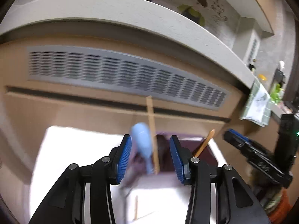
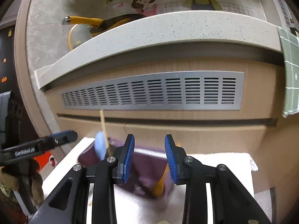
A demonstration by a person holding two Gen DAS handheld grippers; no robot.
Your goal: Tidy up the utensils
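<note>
A purple utensil holder (image 1: 207, 154) (image 2: 149, 166) stands on a white cloth (image 1: 74, 149) (image 2: 214, 162). In it stand a light blue spoon (image 1: 142, 141) (image 2: 100, 147), a wooden chopstick (image 1: 152, 130) (image 2: 103, 127) and an orange utensil (image 1: 204, 143) (image 2: 160, 184). My left gripper (image 1: 150, 158) is open and empty just in front of the holder. My right gripper (image 2: 149, 158) is open and empty over the holder. Another wooden stick (image 1: 136, 208) lies on the cloth near the left gripper.
A beige cabinet front with a grey vent grille (image 1: 130, 74) (image 2: 158, 91) rises behind the cloth, under a pale counter edge (image 2: 149, 29). A green checked towel (image 1: 259, 104) (image 2: 291, 71) hangs at the right. A yellow-handled pan (image 2: 97, 23) sits on the counter.
</note>
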